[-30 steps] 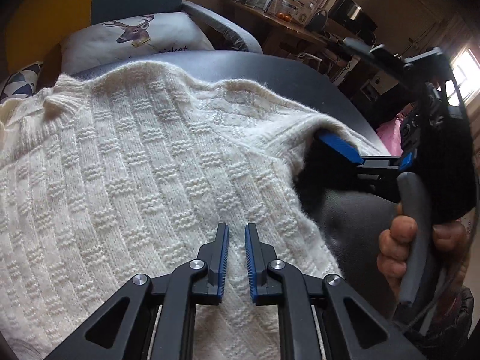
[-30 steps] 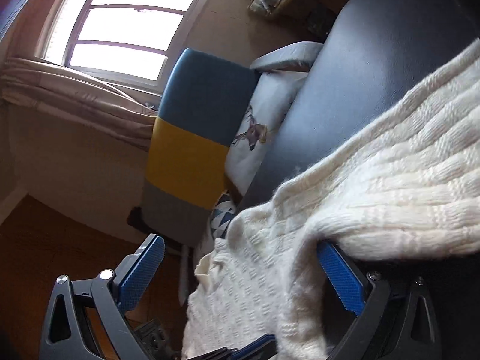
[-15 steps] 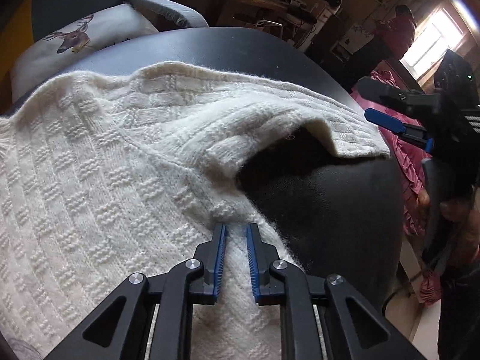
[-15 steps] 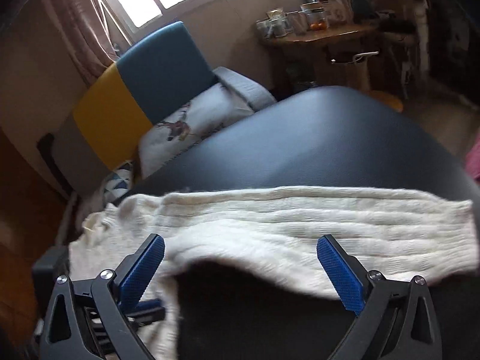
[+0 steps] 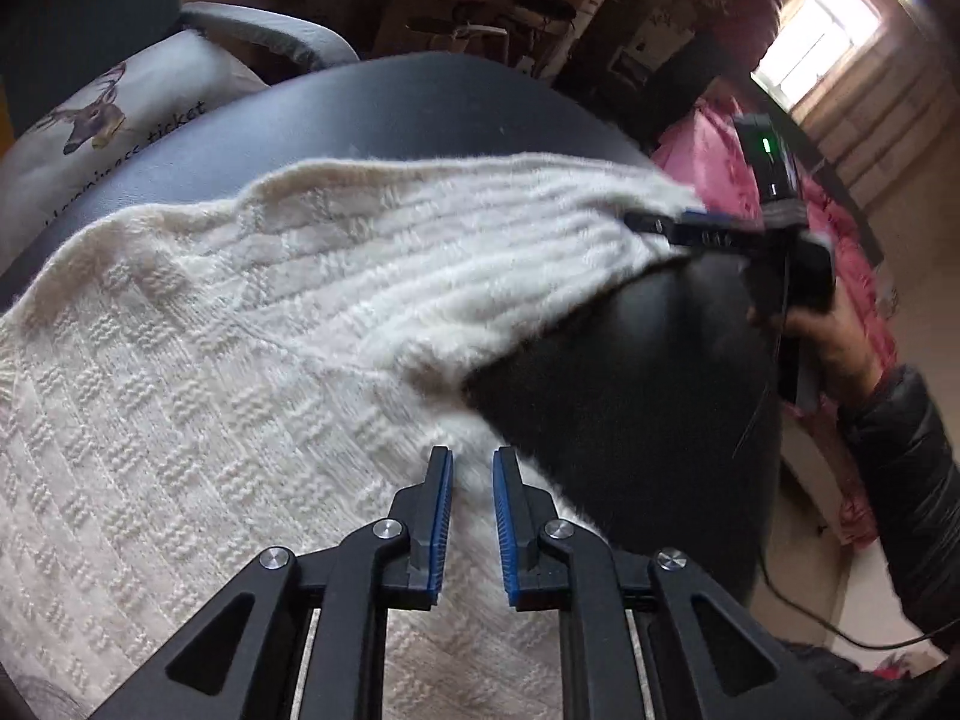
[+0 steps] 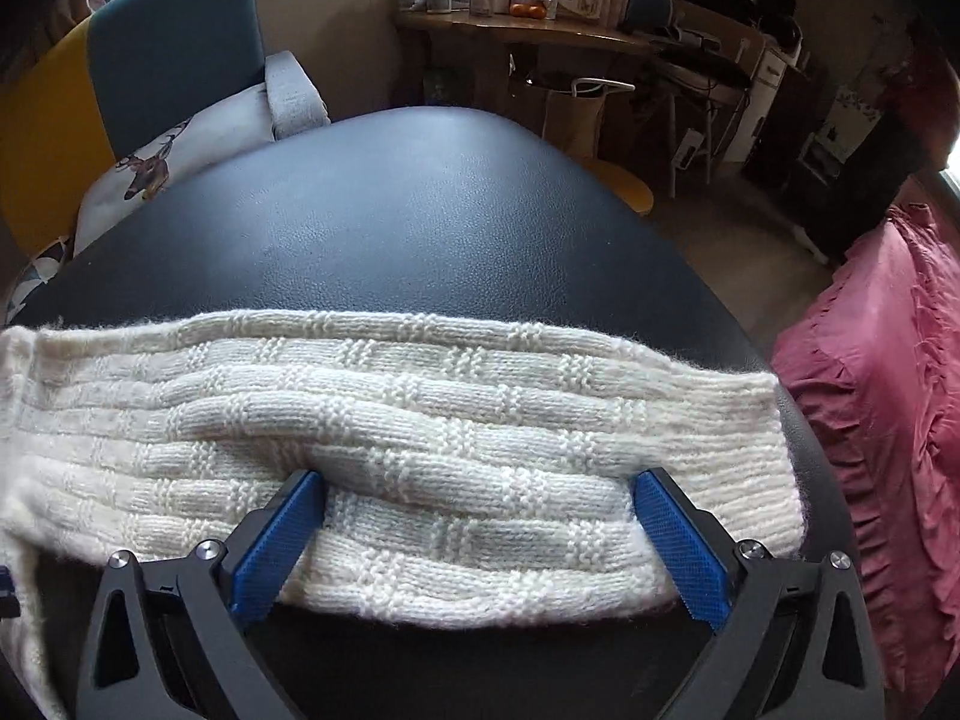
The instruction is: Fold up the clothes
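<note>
A cream knitted sweater (image 5: 198, 396) lies on a black padded table (image 5: 420, 102). Its sleeve (image 6: 420, 432) stretches flat to the right across the table. My left gripper (image 5: 471, 468) hovers over the sweater's body near the armpit, its jaws a narrow gap apart with nothing between them. My right gripper (image 6: 480, 492) is wide open, with both blue pads (image 6: 678, 546) under the sleeve's near edge, close to the cuff. In the left wrist view the right gripper (image 5: 678, 228) shows at the sleeve end, held by a hand.
An armchair with a deer cushion (image 6: 180, 144) stands behind the table (image 6: 420, 210) on the left. A pink cloth (image 6: 870, 390) lies off the table's right edge. A cluttered wooden desk (image 6: 540, 30) stands at the back.
The right gripper has swung round from the sleeve's side and dropped to its near edge by the cuff. The sleeve now lies straighter across the table. The left gripper stayed over the sweater's body.
</note>
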The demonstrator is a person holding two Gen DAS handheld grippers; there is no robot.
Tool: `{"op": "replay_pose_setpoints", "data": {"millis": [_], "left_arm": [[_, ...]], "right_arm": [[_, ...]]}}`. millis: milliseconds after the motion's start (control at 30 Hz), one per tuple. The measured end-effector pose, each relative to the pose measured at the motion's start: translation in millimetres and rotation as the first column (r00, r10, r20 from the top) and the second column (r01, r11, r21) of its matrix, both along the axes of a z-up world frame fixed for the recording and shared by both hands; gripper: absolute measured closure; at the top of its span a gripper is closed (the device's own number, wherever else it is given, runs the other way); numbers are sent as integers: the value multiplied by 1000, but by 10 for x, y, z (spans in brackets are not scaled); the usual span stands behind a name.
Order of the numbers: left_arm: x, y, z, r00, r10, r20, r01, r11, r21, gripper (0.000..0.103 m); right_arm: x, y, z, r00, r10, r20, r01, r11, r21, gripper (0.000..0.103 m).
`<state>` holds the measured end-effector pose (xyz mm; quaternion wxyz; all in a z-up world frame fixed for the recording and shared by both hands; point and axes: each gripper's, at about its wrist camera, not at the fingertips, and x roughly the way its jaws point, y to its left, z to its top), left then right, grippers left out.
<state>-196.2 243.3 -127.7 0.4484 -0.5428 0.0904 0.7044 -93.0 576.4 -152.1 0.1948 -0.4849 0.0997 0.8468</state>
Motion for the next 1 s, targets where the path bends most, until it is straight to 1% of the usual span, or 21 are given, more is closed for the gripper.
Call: {"op": "replay_pose_setpoints", "data": {"millis": [100,167,300,433,500,533,667,733,800,867,900,933,967,1000], "left_arm": [[-333,-88,81,993,117,-9,-116,992,44,91],[-479,-40,42,991,132,-5,-132,991,35,91],[-769,55,-36,986,164,1,-164,986,18,92],[-944,201,-220,977,212,10,-211,977,-22,92],[-1017,281,-327,971,238,13,-237,970,-45,93],[-1045,312,-370,968,249,13,-248,967,-54,93],[-951,262,-295,966,256,-24,-257,966,-32,93],[-895,110,-201,959,283,9,-283,959,31,92],[-824,-121,-73,946,322,15,-323,943,79,91],[-722,-404,35,934,356,-2,-354,930,97,90],[-670,-543,79,929,371,-15,-367,925,100,90],[-627,-677,112,921,388,-36,-383,918,98,90],[-593,-808,140,912,406,-53,-400,912,97,90],[-601,-926,145,904,425,-51,-419,903,99,90]], "right_arm": [[136,108,152,996,-30,-86,24,998,-65,0],[211,181,240,990,-51,-135,36,994,-108,0],[159,345,242,989,-68,-128,47,986,-159,0],[36,551,-8,998,-69,4,69,995,-66,0],[7,578,-47,999,-51,13,51,999,14,0],[-8,599,-52,999,-54,7,54,998,14,0],[9,602,-81,999,-49,-15,50,998,36,0],[27,611,-74,998,-55,-23,56,998,26,0],[36,618,-25,998,-56,-15,56,998,20,0],[49,595,50,998,-55,-12,56,998,24,0],[45,513,119,998,-47,-29,49,997,51,0],[46,404,211,998,-20,-57,24,997,68,0],[31,252,304,996,26,-88,-21,998,55,0],[-22,54,377,989,90,-122,-89,996,13,0]]}}
